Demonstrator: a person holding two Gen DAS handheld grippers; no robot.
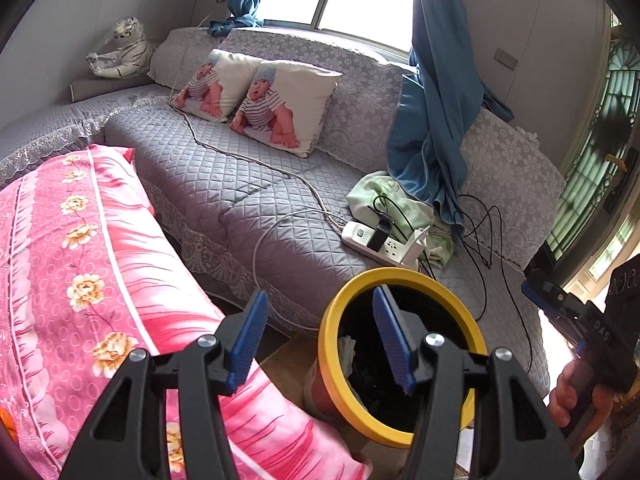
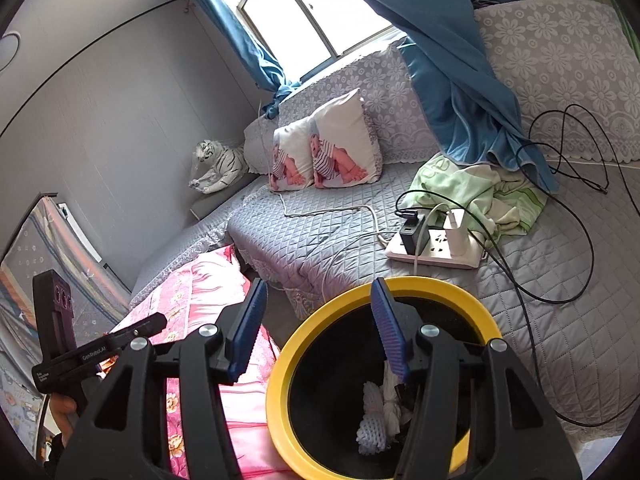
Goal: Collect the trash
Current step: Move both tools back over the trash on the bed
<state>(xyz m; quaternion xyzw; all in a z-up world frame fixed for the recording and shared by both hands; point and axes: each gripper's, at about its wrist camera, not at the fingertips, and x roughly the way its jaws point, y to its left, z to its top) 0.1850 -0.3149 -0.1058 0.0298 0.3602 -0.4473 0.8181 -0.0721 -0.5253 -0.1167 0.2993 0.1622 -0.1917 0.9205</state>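
Observation:
A bin with a yellow rim (image 1: pixel 404 273) stands on the floor between the sofa and a pink quilt. It holds white crumpled paper (image 1: pixel 347 350) and a white foam net (image 2: pixel 372 420). My left gripper (image 1: pixel 320 336) hovers over the bin's left side, open, with nothing between its blue pads (image 1: pixel 250 340). My right gripper (image 2: pixel 320 328) hangs above the bin rim (image 2: pixel 277 380), also open and empty. A hand (image 1: pixel 576 396) holds the right tool at the edge of the left wrist view. In the right wrist view the left tool's black handle (image 2: pixel 56 320) shows at far left.
A pink floral quilt (image 1: pixel 80 280) lies left of the bin. On the grey quilted sofa (image 2: pixel 320 232) behind it lie a white power strip (image 2: pixel 436 250) with chargers, loose black cables (image 2: pixel 560 200), a green cloth (image 2: pixel 480 192), a blue curtain (image 1: pixel 436 120) and two printed cushions (image 1: pixel 260 96).

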